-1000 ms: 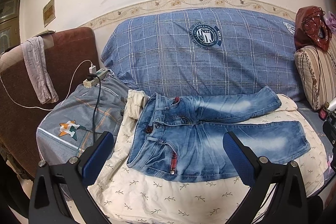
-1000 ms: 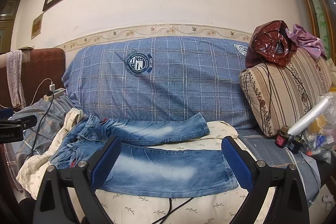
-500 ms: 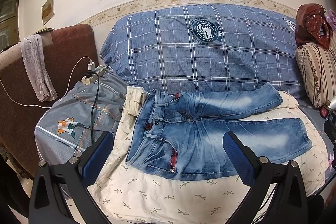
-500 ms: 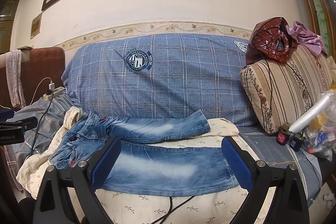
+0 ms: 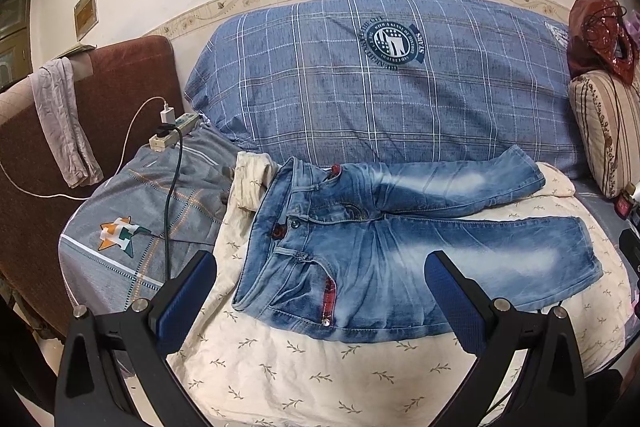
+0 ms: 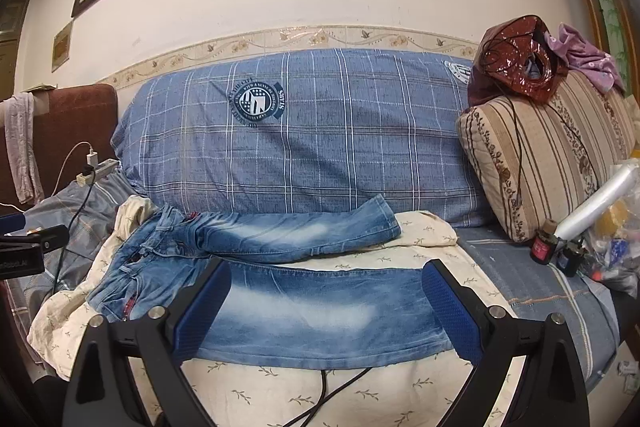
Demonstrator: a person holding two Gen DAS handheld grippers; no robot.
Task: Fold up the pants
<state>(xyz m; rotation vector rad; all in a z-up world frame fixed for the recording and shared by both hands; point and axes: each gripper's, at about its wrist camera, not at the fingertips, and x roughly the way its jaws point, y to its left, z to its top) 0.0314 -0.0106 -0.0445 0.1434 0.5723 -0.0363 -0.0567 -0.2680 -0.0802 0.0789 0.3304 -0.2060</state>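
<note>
While both tools hung above the sofa's front edge, the left gripper stood with its blue-padded fingers spread wide and nothing between them, and the right gripper was likewise wide apart and empty. A black cable trailed across the cream leaf-print sheet just below the right tool. On that sheet lay the pants, faded blue denim with pale bleached patches, spread flat and unfolded: waistband toward the left, both legs running rightward, the far leg angled away from the near one so the sheet showed between them. Red plaid lining peeked at the pocket edge and the waist. Left of the sheet, a grey bedcover with an orange and green star motif carried a dark cord up to a white power strip. Behind the pants rose a big blue plaid cushion bearing a round navy crest. At the right, a striped beige pillow held a glossy dark red bag; small bottles sat beside it. A grey cloth draped over the brown armrest at the left.
</note>
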